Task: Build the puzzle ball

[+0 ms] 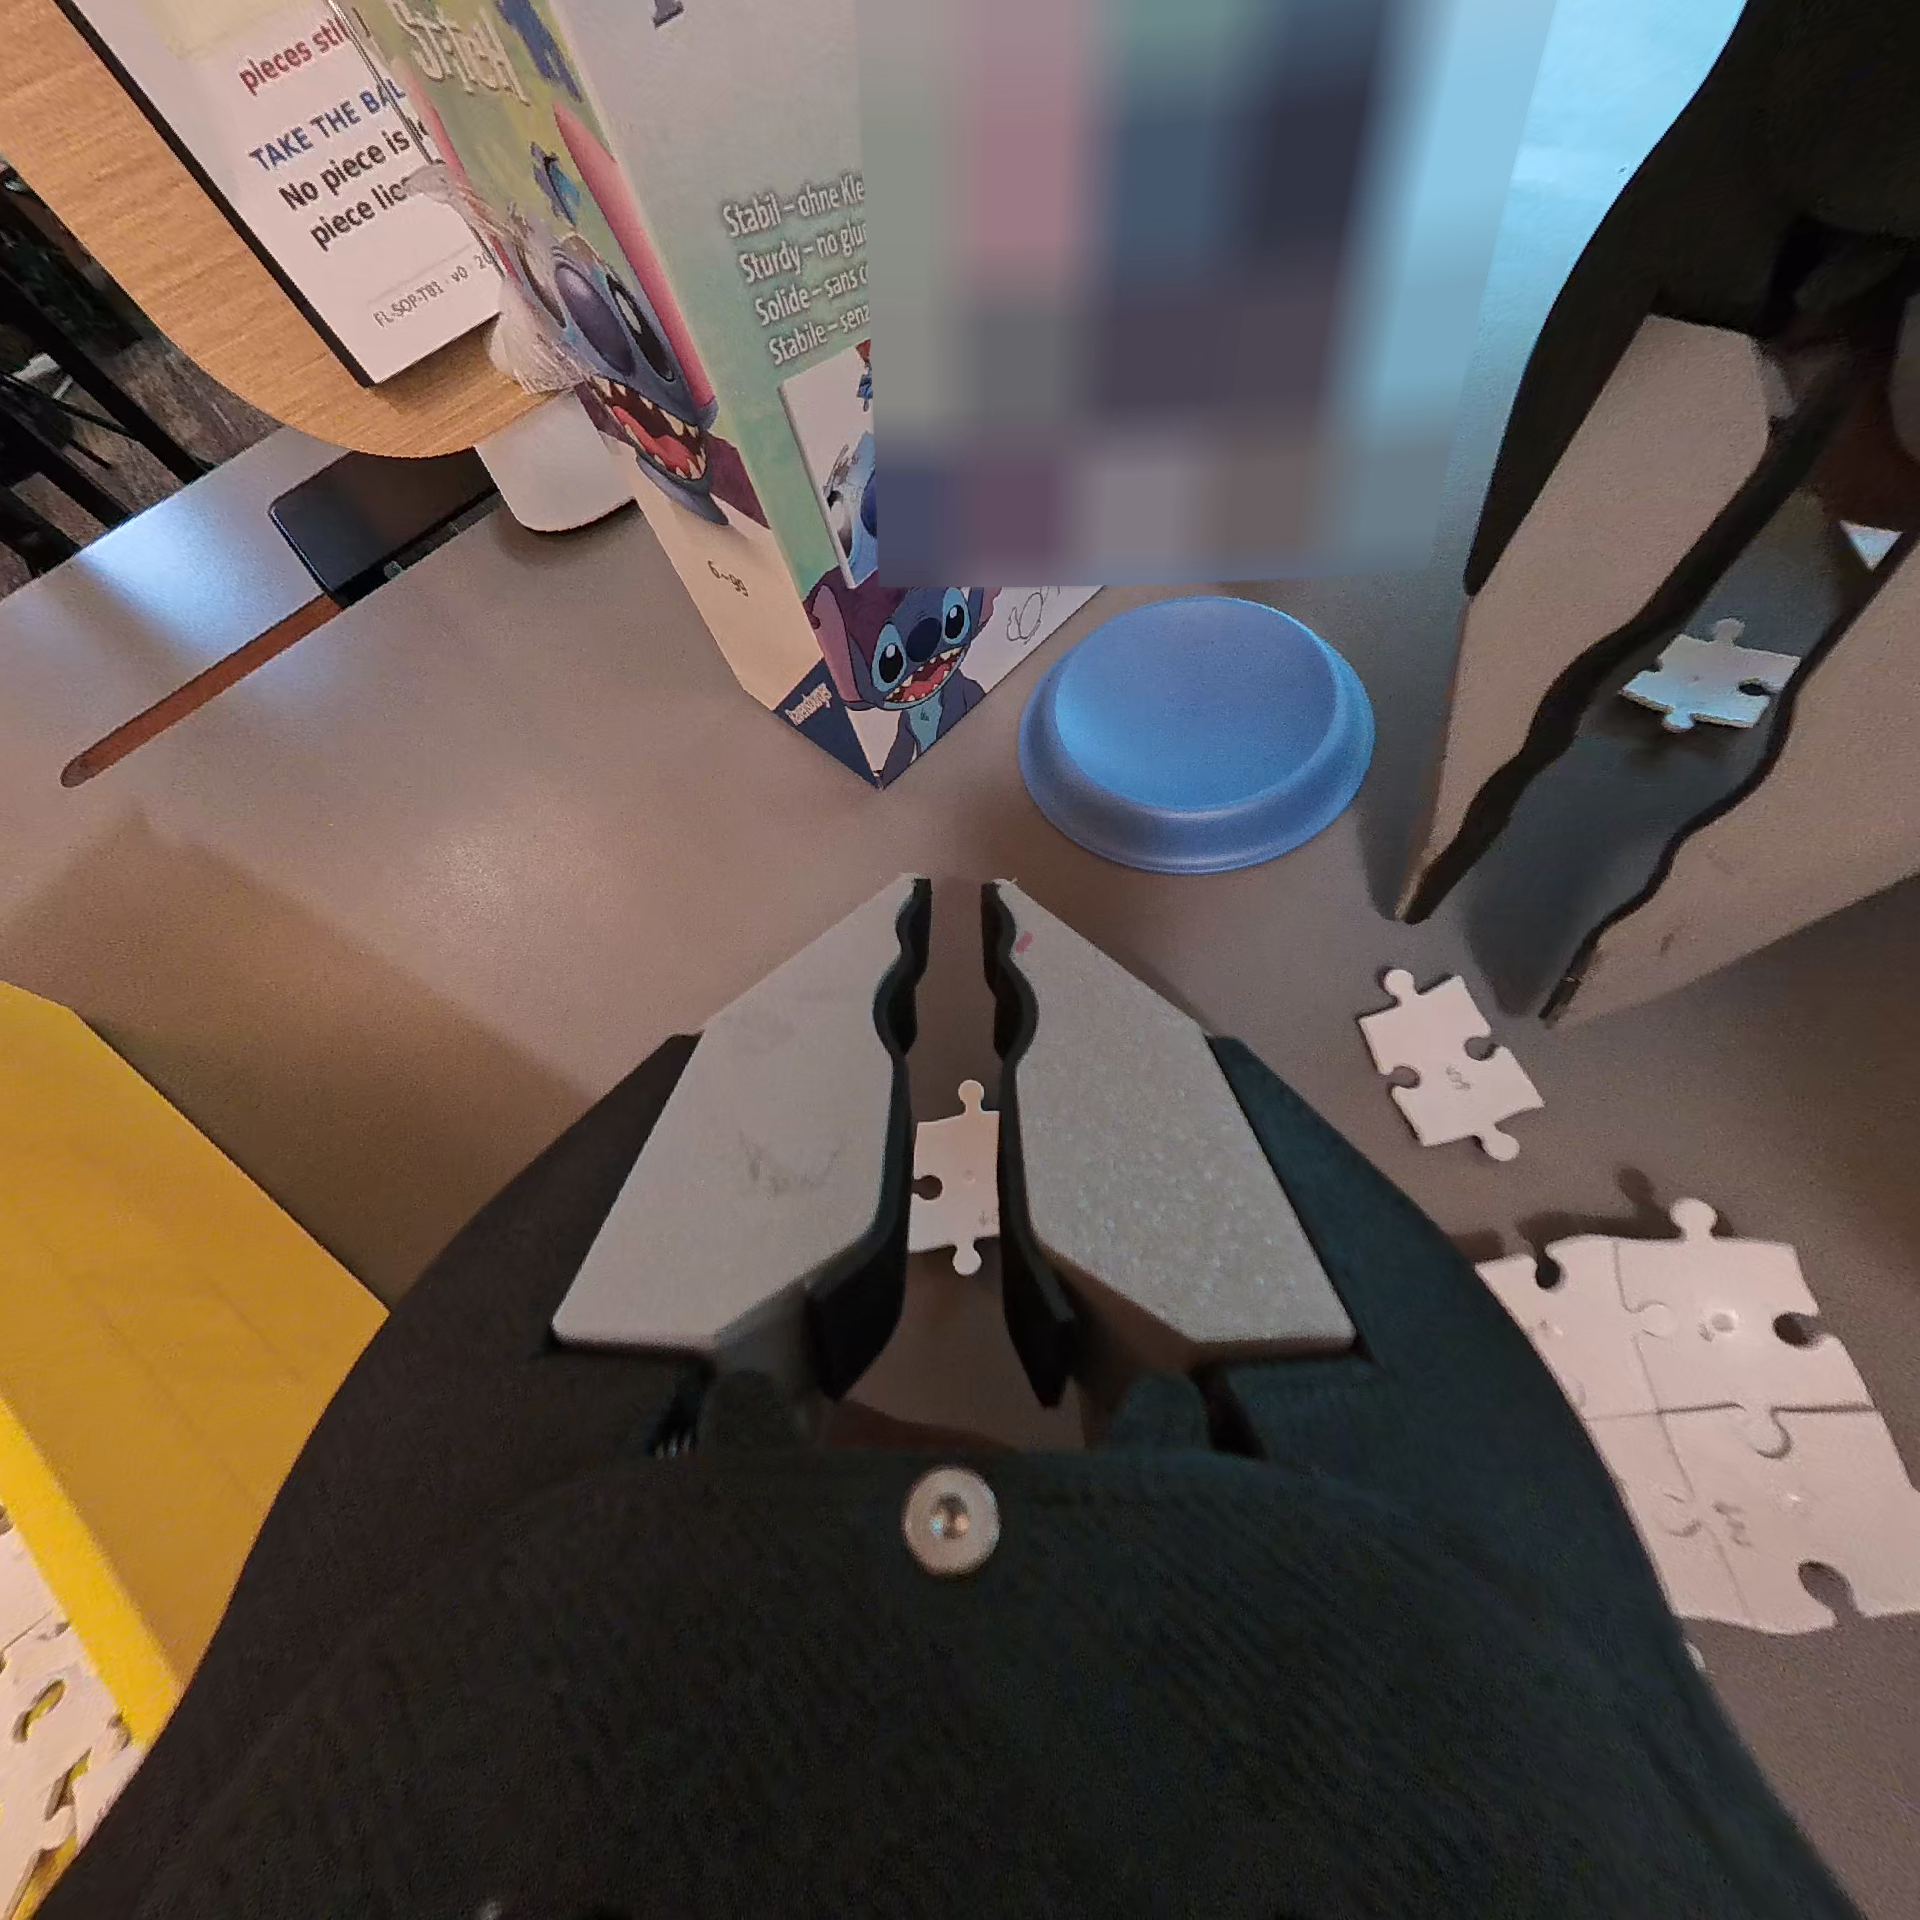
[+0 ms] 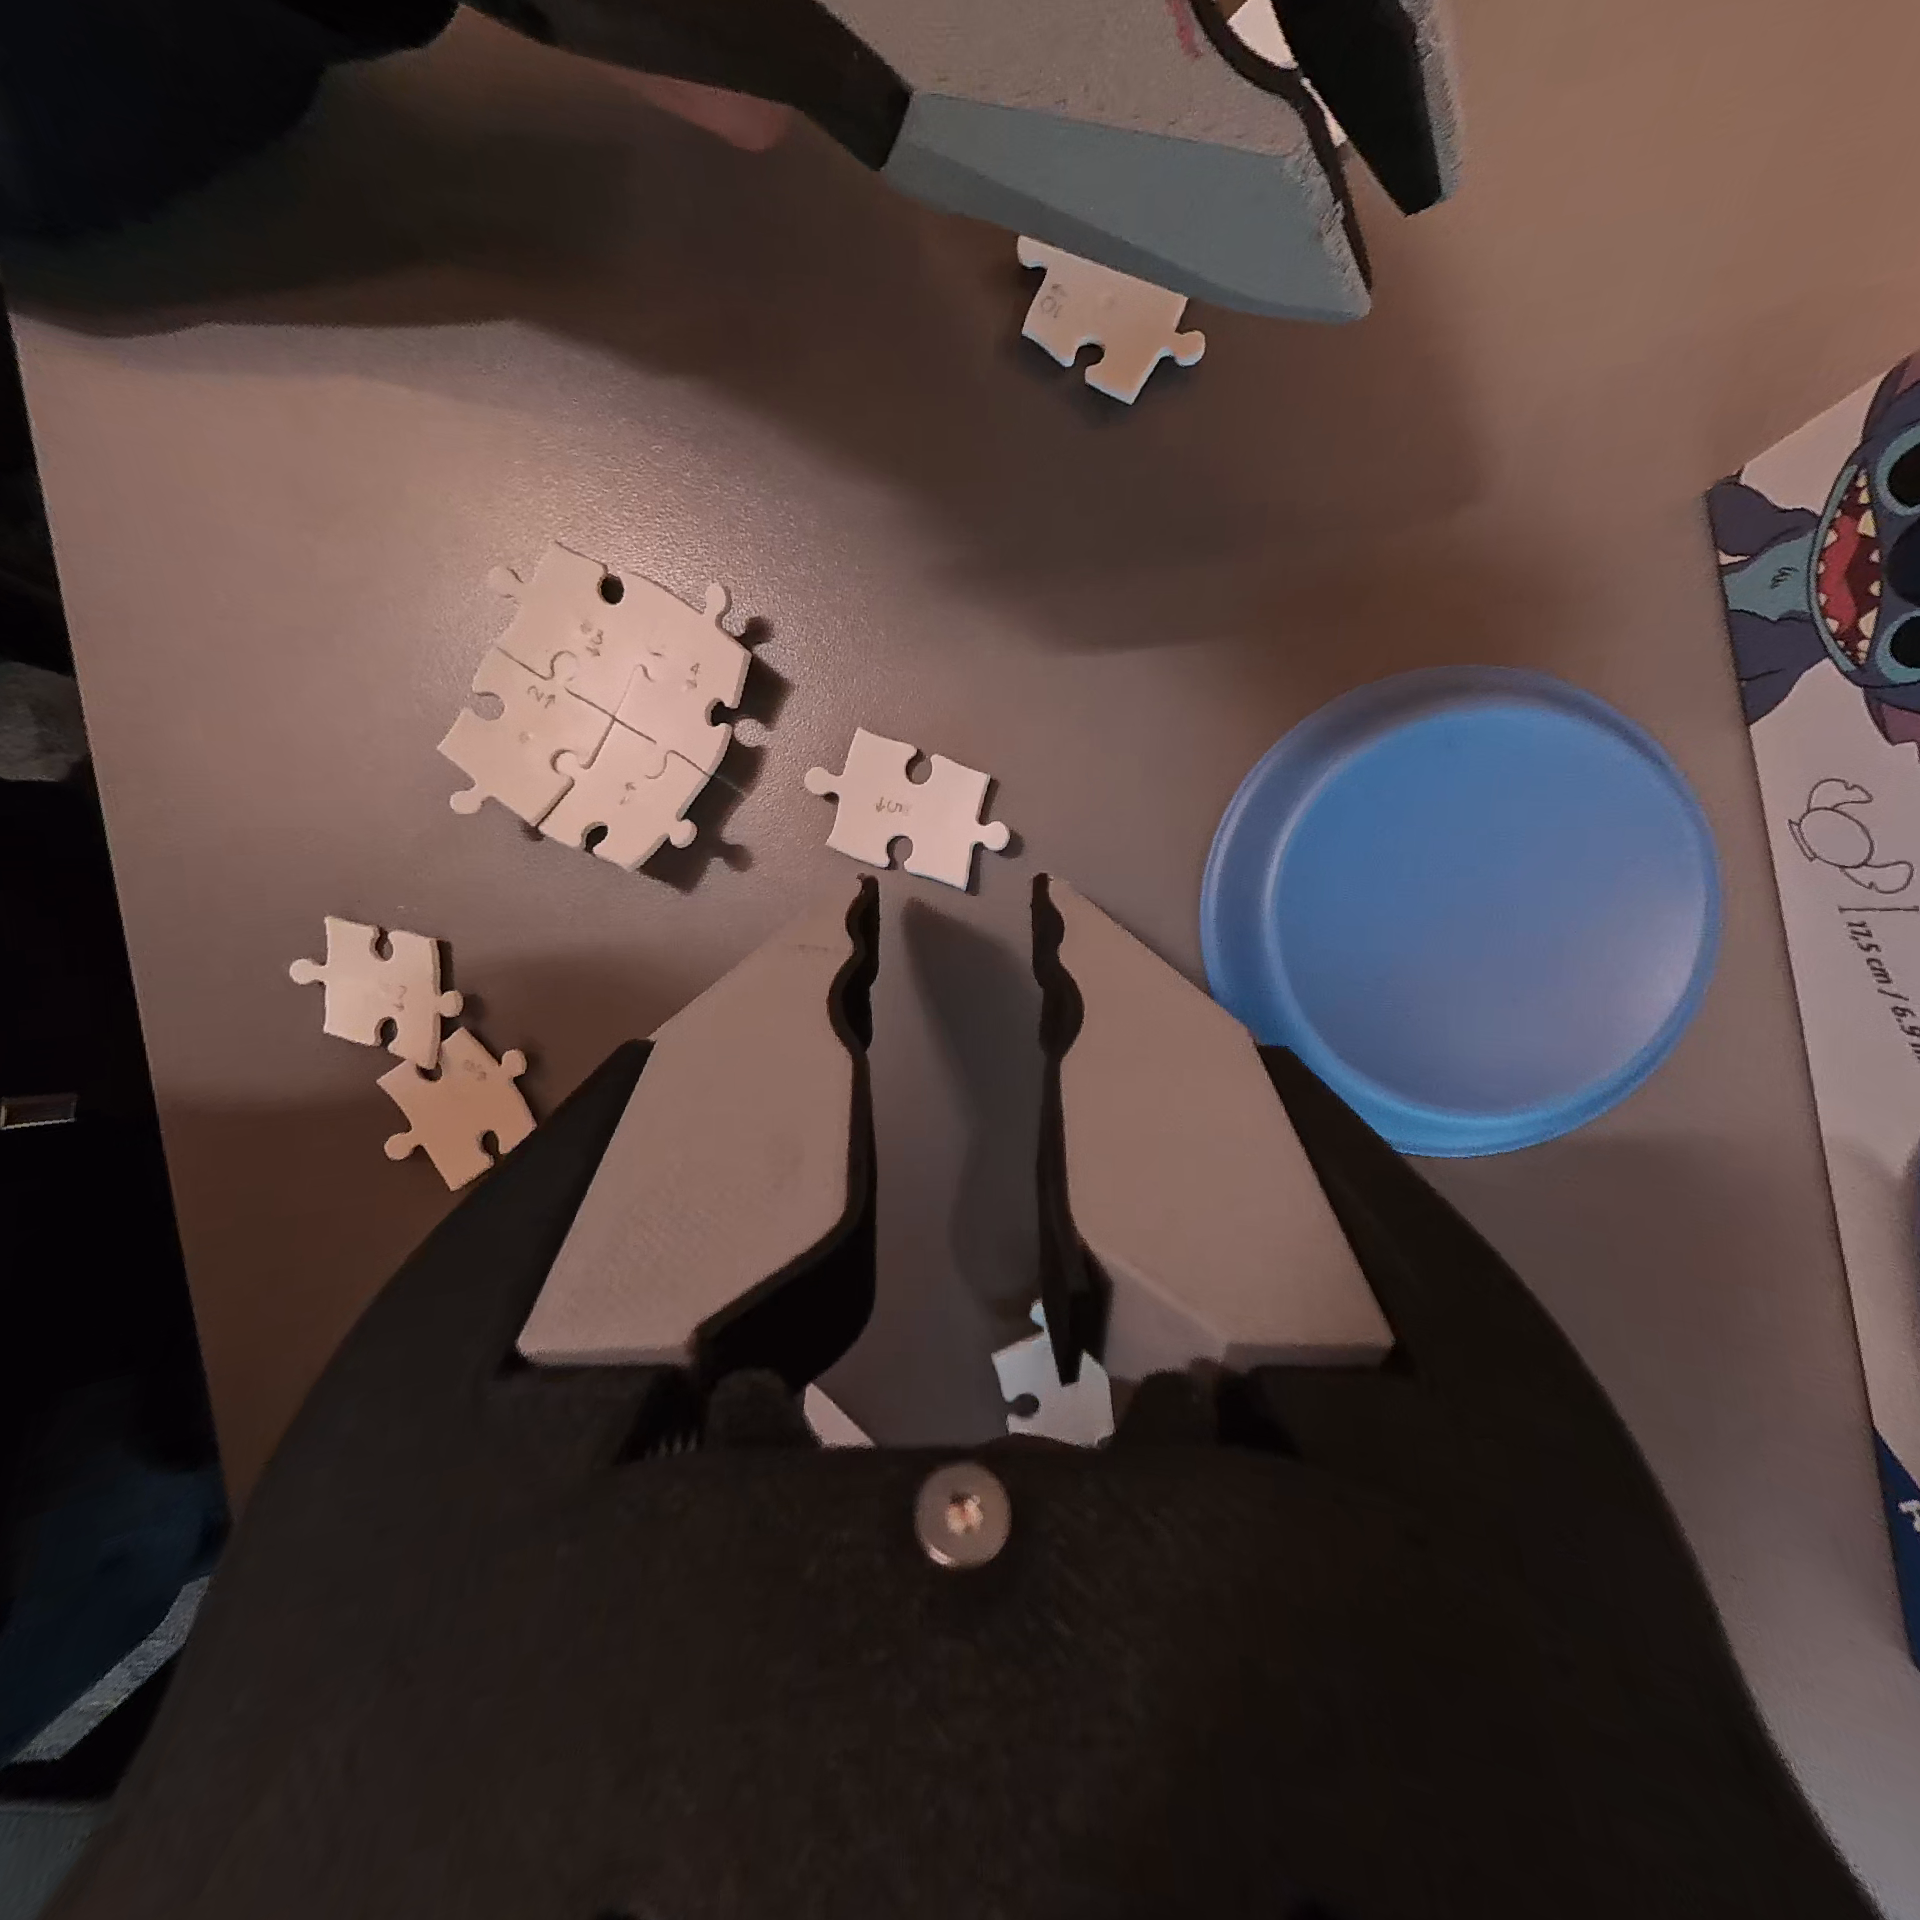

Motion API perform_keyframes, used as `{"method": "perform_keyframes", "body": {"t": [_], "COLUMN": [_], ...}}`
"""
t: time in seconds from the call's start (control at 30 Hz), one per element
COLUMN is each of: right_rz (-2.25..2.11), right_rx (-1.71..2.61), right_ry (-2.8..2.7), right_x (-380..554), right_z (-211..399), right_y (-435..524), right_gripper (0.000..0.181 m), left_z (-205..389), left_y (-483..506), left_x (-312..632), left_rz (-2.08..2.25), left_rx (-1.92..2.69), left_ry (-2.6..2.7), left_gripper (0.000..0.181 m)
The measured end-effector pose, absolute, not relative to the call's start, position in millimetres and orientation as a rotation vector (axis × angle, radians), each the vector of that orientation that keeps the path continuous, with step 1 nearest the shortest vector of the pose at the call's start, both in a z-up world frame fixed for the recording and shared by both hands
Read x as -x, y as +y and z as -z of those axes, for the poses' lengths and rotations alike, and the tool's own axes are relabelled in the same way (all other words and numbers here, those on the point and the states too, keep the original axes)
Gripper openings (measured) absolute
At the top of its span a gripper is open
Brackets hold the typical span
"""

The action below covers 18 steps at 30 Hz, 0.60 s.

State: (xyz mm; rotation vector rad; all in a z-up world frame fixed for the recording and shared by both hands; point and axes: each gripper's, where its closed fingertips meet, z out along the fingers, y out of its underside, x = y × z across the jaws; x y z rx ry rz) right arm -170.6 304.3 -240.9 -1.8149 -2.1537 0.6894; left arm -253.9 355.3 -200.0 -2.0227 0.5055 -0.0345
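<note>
table (image 2: 1039, 582): matt grey, smooth | blue stand (image 2: 1455, 914): smooth plastic | puzzle box (image 1: 727, 436): printed cardboard

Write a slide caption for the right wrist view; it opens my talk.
Open right gripper hovers beside a loose puzzle piece, between the four-piece cluster and blue stand.

Grey table (image 1: 436, 831) carries it all. Yellow bin (image 1: 156, 1299) at near left edge. White printed sign (image 1: 343, 208) propped at far left on wooden board (image 1: 177, 260). Dark phone-like slab (image 1: 364, 520) lies flat nearby.
</note>
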Motion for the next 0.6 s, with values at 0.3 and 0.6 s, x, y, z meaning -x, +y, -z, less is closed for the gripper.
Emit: {"method": "perform_keyframes", "body": {"t": [0.3, 0.6], "right_rz": [-0.712, -0.656], "right_rx": [1.830, 1.774], "right_ry": [-2.100, -2.108], "right_x": [177.2, 177.4], "right_z": [245.7, 248.0], "right_y": [304.6, 304.1], "right_gripper": [0.035, 0.019], "left_z": [199.2, 200.2], "left_y": [355.1, 354.9], "left_x": [254.2, 253.8], "left_rz": [0.036, 0.036], "left_rx": [2.021, 2.025], "left_ry": [0.502, 0.507], "left_gripper": [0.007, 0.008]}}
